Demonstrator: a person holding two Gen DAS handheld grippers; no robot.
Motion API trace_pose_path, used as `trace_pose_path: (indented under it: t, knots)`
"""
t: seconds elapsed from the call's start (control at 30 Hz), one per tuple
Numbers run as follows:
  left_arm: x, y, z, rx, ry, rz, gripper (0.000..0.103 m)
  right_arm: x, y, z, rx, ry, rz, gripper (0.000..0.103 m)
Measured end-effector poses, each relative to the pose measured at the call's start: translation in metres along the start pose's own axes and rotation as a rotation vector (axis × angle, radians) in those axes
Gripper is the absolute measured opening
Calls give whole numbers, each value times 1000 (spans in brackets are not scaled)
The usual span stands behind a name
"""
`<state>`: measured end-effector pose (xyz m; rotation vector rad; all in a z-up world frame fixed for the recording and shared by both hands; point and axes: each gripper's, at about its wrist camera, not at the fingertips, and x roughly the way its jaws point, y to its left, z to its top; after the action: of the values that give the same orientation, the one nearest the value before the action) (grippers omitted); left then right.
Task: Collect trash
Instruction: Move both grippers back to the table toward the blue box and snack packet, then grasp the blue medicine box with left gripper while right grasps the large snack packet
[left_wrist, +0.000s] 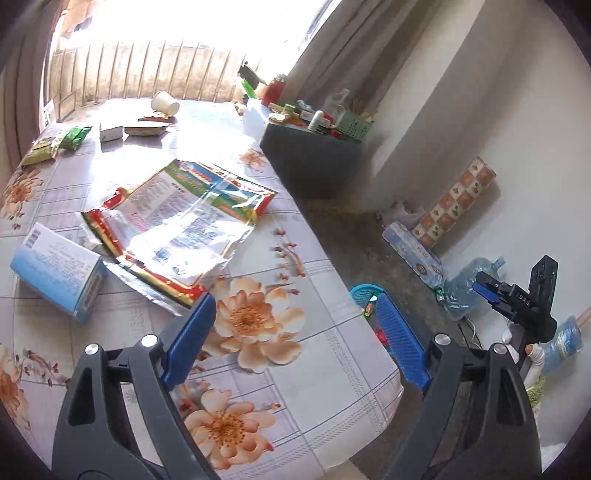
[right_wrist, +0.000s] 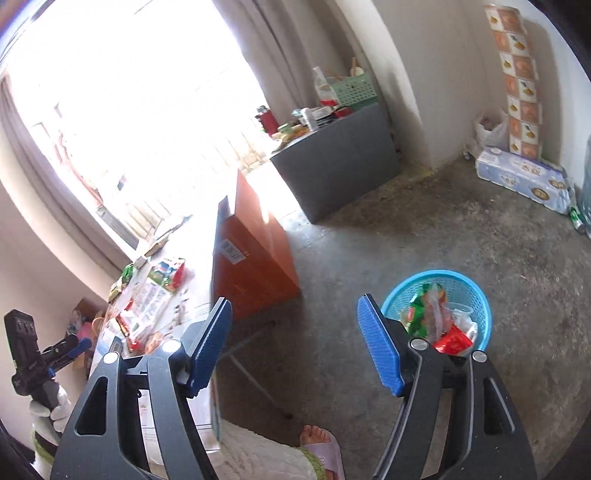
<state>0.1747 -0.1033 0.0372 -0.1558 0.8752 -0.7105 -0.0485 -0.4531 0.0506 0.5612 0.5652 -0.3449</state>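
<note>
With both the left tongs (left_wrist: 295, 332) and right tongs (right_wrist: 295, 343) open and empty, the step is fetching: the next move calls for gripping the wrapper (left_wrist: 177, 232) on the counter (left_wrist: 332, 369), then carrying it to the bin (right_wrist: 476, 295) on the floor.

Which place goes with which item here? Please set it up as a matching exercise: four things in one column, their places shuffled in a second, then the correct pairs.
Things:
1. blue basket
2. white paper cup
3. blue-and-white box
4. patterned roll

Places:
A. lying on its side at the table's far end
B. standing against the wall
C. on the floor, holding wrappers
D. on the floral tablecloth, left of the big clear wrapper

Pairs: 1-C, 2-A, 3-D, 4-B
</note>
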Motion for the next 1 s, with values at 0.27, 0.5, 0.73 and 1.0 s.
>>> trace_pose_path:
  t: [0.27, 0.5, 0.73, 1.0]
  knots:
    - [-62, 141, -46, -327, -54, 127, 87, 99, 192, -10, -194, 270, 363, 71]
    - [-83, 183, -63, -382, -122, 155, 87, 216, 340, -51, -315, 518, 414, 71]
    - [-98, 204, -67, -401, -169, 114, 87, 307, 415, -79, -391, 598, 287, 71]
    - [-112, 214, -80, -426, -189, 120, 87, 326, 414, -109, -382, 723, 274, 71]
